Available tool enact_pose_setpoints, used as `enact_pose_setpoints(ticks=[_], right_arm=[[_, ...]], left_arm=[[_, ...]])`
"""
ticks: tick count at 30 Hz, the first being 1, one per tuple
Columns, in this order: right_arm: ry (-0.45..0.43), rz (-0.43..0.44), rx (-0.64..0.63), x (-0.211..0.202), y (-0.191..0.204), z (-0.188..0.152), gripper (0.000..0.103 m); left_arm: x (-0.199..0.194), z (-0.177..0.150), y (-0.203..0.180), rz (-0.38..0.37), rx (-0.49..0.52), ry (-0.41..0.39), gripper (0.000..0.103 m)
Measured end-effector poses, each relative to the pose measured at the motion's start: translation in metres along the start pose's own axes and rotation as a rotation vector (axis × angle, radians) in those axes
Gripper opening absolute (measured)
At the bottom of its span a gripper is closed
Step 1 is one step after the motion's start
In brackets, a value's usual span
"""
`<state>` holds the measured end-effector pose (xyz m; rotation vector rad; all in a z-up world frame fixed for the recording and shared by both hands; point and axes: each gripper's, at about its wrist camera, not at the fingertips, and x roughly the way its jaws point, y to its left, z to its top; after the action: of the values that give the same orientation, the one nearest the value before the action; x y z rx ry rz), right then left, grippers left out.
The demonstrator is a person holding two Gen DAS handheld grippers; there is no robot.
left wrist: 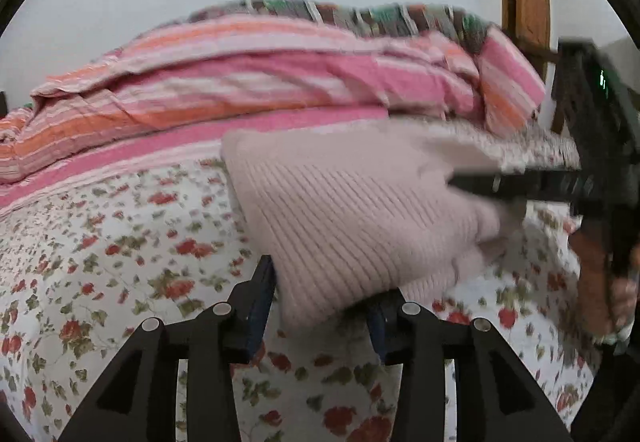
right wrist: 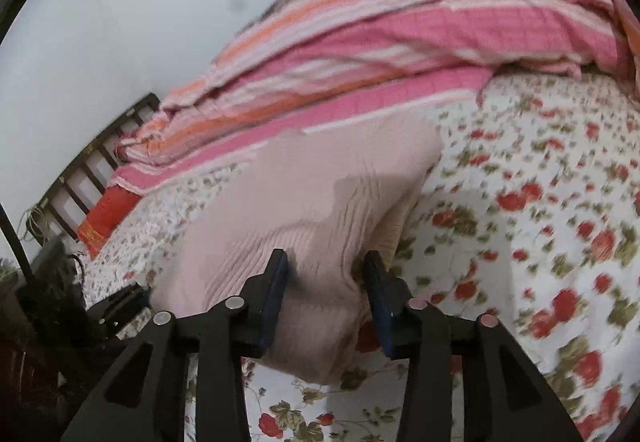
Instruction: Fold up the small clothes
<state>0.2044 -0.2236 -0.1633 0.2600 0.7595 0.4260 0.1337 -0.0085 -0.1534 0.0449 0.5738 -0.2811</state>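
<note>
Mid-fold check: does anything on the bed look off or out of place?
Only the striped blanket, heaped and rumpled along the far side of the floral bedsheet. The pink ribbed garment looks undamaged, and nothing is spilled.

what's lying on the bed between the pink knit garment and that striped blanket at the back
Nothing: in the left wrist view only bare floral bedsheet separates the pink knit garment from the striped blanket; the right wrist view agrees.

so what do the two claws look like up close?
Both match: left claw and right claw have matte black angular linkage arms with triangular cutouts, round silver pivot pins, and dark blue pads lining the fingers. No cables or sleeves visible.
</note>
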Motion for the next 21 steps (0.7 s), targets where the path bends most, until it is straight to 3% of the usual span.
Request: enact_pose_setpoints(ticks=[1,2,3,6,9,11,12,14,16,19,21], right_arm=[[-0.017,-0.013,-0.032,-0.003,0.004,0.0,0.014],[-0.044,-0.005,-0.057,-0.011,0.006,0.001,0.008],[-0.054,0.009,-0.055,-0.015,0.005,0.001,0.008],[0.004,-0.015,-0.035,-0.005,-0.002,0.0,0.008],[0.023,-0.057,-0.077,-0.001,0.003,-0.003,0.01],[-0.009,-0.058,-0.112,-0.013,0.008,0.001,0.014],[-0.026,-0.056,-0.118,-0.018,0.007,0.002,0.018],[-0.047,-0.043,-0.107,-0.023,0.005,0.005,0.021],[-0.06,-0.025,-0.076,-0.025,0.001,0.009,0.022],[-0.074,-0.026,-0.032,-0.02,-0.002,0.014,0.025],[-0.073,-0.047,-0.015,-0.013,-0.002,0.015,0.025]], left_arm=[[-0.009,0.001,0.008,-0.032,-0.032,-0.05,0.021],[-0.014,0.003,0.016,-0.065,-0.067,-0.068,0.017],[-0.016,0.004,0.027,-0.105,-0.114,-0.072,0.014],[-0.01,0.001,0.039,-0.173,-0.165,-0.026,0.014],[-0.012,-0.001,0.031,-0.221,-0.105,0.018,0.016],[-0.023,0.001,0.031,-0.281,-0.068,0.005,0.021],[-0.028,0.001,0.033,-0.309,-0.074,-0.009,0.03],[-0.04,0.003,0.037,-0.377,-0.113,-0.055,0.034],[-0.044,0.009,0.035,-0.37,-0.113,-0.082,0.034],[-0.032,0.022,0.026,-0.235,-0.095,-0.093,0.035],[-0.017,0.028,0.026,-0.214,-0.113,-0.073,0.035]])
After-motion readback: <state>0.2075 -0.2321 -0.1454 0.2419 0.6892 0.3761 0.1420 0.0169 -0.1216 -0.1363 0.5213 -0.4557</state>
